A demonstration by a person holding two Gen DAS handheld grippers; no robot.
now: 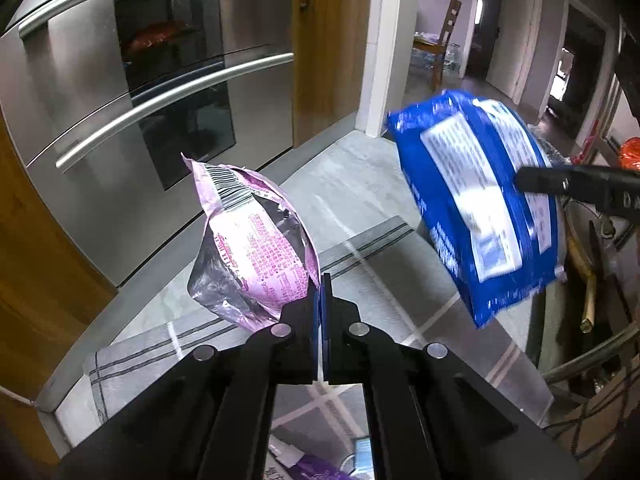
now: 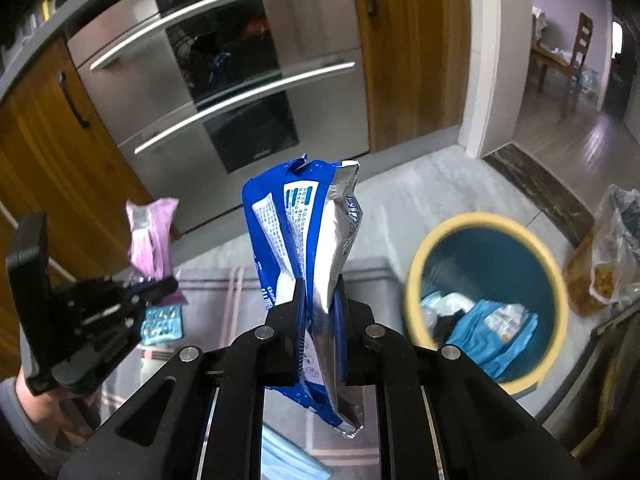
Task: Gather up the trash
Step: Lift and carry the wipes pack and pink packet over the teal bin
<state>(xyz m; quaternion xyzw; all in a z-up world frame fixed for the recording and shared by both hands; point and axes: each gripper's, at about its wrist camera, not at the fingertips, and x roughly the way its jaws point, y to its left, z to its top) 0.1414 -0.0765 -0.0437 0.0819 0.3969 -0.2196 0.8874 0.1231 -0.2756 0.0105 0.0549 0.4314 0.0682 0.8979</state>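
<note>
Right gripper (image 2: 318, 292), clamped on blue wipes packet (image 2: 304, 232), is being held left of bin (image 2: 416, 264); release is best delayed until centred above it. Left gripper (image 1: 322, 286) is pinching pink wrapper (image 1: 256, 248).

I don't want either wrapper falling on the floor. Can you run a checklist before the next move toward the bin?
1. Left gripper shut on the pink wrapper: ok, though only its edge is pinched.
2. Right gripper shut on the blue wipes pack: ok.
3. Bin in sight and open: ok.
4. Room left in bin: ok, trash only at the bottom.
5. Wrappers clear of each other: ok.
6. Path from left gripper to bin: cannot tell.
</note>
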